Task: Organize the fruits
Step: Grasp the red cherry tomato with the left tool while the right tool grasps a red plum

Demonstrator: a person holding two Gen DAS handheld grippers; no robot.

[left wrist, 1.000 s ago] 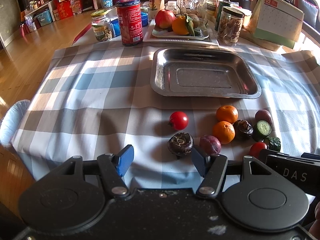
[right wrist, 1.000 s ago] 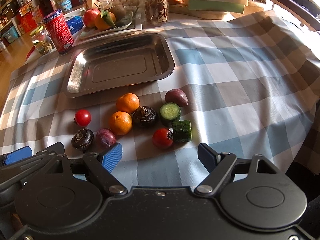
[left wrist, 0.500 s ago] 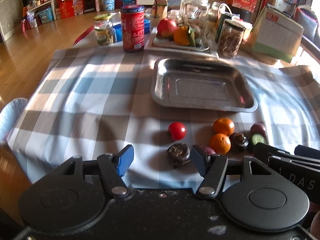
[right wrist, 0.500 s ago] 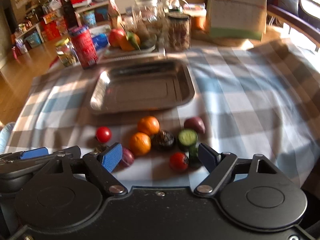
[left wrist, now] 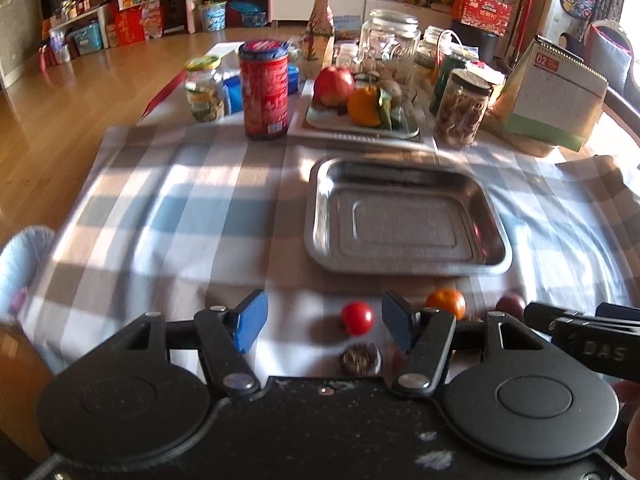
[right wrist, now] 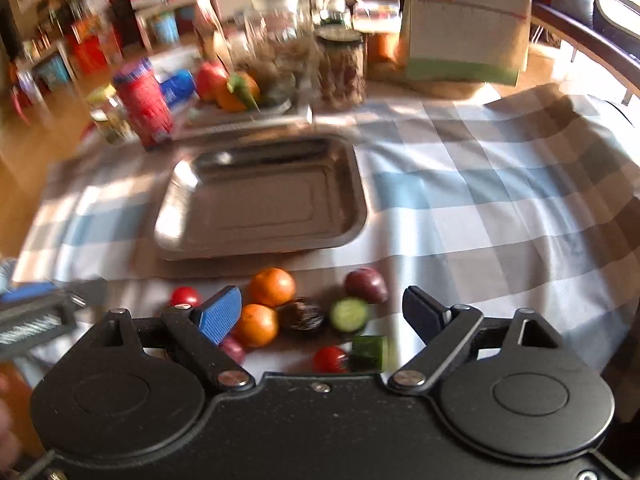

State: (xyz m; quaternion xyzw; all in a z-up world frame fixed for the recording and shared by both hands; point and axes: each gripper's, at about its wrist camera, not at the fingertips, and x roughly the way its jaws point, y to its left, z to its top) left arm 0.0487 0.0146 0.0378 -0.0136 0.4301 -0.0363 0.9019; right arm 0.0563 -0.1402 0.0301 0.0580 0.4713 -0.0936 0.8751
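Both the left gripper [left wrist: 322, 322] and right gripper [right wrist: 322, 314] are held wide apart, gripping nothing. "DAS" is read nearby. Tangerines [right wrist: 272, 287], cherry tomatoes [left wrist: 357, 318] and cucumber pieces [right wrist: 349, 315] are clustered before the bare steel tray [right wrist: 260, 204]; "02" is printed on the far calendar [left wrist: 554, 92].

The steel tray [left wrist: 404, 220] lies free, and the checked cloth [left wrist: 180, 216] on its left is open. Behind the tray, a red can [left wrist: 264, 90], jars [left wrist: 462, 114] and a fruit plate [left wrist: 360, 120] block the bench.
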